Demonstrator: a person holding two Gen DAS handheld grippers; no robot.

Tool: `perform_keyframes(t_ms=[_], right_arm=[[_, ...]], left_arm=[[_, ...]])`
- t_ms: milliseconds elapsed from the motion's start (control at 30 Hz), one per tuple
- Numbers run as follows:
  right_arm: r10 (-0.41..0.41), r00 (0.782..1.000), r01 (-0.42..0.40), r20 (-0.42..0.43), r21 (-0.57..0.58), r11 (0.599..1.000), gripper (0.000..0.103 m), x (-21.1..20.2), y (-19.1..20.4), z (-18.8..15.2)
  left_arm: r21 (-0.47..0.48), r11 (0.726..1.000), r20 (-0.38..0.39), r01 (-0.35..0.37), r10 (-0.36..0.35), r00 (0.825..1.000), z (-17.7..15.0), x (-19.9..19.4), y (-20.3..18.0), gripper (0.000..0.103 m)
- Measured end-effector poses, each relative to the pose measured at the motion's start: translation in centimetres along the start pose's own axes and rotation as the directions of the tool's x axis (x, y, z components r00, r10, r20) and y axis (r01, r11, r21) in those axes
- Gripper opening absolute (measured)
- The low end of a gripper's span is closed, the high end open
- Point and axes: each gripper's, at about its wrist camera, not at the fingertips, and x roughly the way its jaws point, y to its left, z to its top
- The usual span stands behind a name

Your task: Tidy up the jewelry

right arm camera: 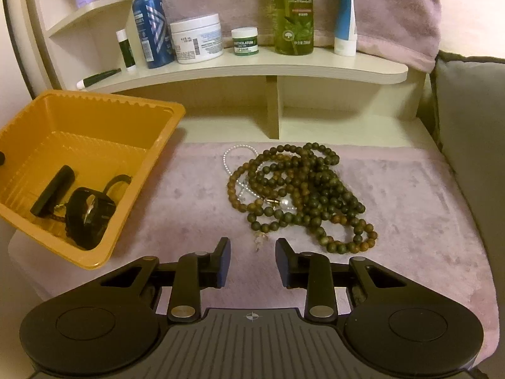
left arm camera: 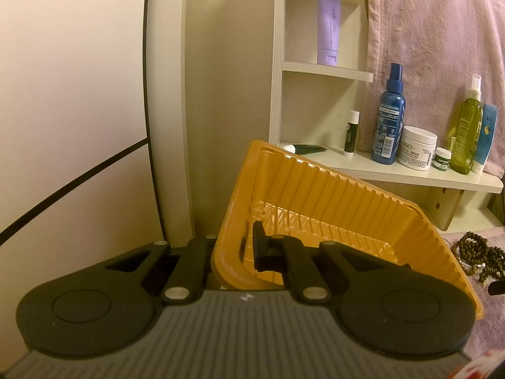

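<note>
My left gripper (left arm camera: 232,249) is shut on the near wall of an orange plastic tray (left arm camera: 331,195) and holds it tilted. In the right wrist view the tray (right arm camera: 104,110) sits at the left and holds a black watch (right arm camera: 90,216) and a black bar-shaped piece (right arm camera: 53,194). A heap of dark green and brown bead strands (right arm camera: 303,189) lies on the pink cloth (right arm camera: 410,214), tangled with a white pearl string (right arm camera: 235,153). My right gripper (right arm camera: 252,260) is open and empty, just in front of the heap. The beads also show in the left wrist view (left arm camera: 476,254).
A cream shelf (right arm camera: 284,66) at the back carries a blue spray bottle (right arm camera: 150,22), a white cream jar (right arm camera: 197,39), a small green jar (right arm camera: 244,41), an olive bottle (right arm camera: 293,12) and a blue tube (right arm camera: 344,15). A grey cushion (right arm camera: 473,132) stands at the right.
</note>
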Motion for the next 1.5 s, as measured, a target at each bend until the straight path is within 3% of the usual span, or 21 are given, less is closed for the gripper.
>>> perform_keyframes(t_ms=[700, 933, 1500], right_arm=[[-0.023, 1.0, 0.024, -0.006, 0.027, 0.999, 0.032, 1.2, -0.3, 0.2], [-0.037, 0.999, 0.037, -0.009, 0.027, 0.999, 0.02, 2.0, 0.1, 0.4], [-0.085, 0.996, 0.086, 0.014, -0.057, 0.995, 0.009, 2.5, 0.8, 0.1]], left_arm=[[-0.002, 1.0, -0.002, 0.0, 0.0, 1.0, 0.0, 0.1, 0.0, 0.008], [-0.001, 1.0, -0.002, 0.0, 0.0, 1.0, 0.0, 0.1, 0.0, 0.008], [-0.002, 1.0, -0.002, 0.0, 0.0, 1.0, 0.1, 0.1, -0.1, 0.008]])
